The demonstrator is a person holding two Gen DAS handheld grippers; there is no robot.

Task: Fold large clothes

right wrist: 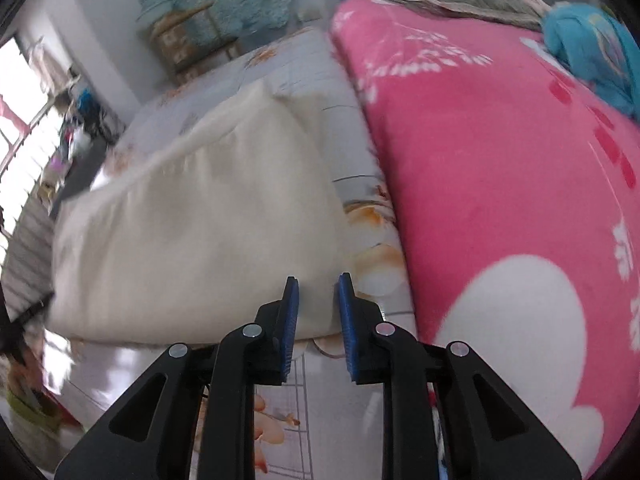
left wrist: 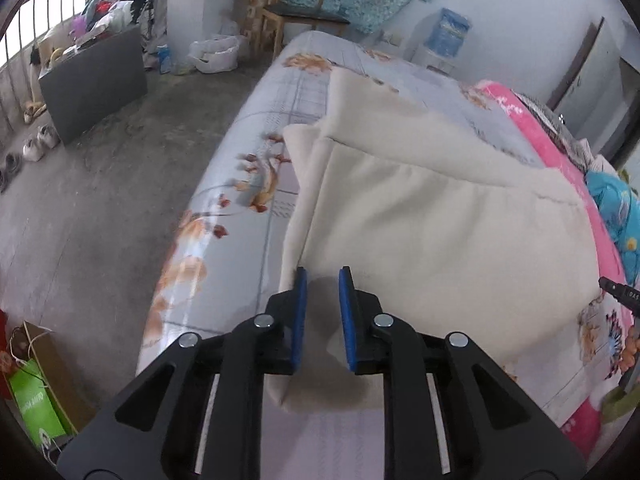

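- Bedroom setting: a bed (left wrist: pixel 256 128) with a grey floral sheet stands over a bare concrete floor (left wrist: pixel 100 208), and a cream garment (left wrist: pixel 432 220) lies folded on the sheet.
- Left gripper (left wrist: pixel 323 280) — its blue-padded jaws stand apart with a clear gap and grip nothing; the fingertips hover over the near left corner of the cream garment, pointing along the bed and tilted down toward the cloth.
- Right gripper (right wrist: pixel 318 284) — jaws likewise parted and empty; the tips hang just above the garment's near right corner (right wrist: pixel 312 320), where the cloth meets the floral sheet. Whether they touch the cloth cannot be told.
- From the right wrist view the cream garment (right wrist: pixel 200 232) is a thick, layered slab running away to the left, somewhat blurred.
- Just beside it on the right lies a pink blanket (right wrist: pixel 500 184) with white hearts, with a turquoise cloth (right wrist: pixel 592 56) bunched at its far end.
- Beyond the bed: a wooden chair (left wrist: pixel 296 16), a dark box (left wrist: pixel 96 80) near the railing, and a green bag (left wrist: pixel 36 408) on the floor.
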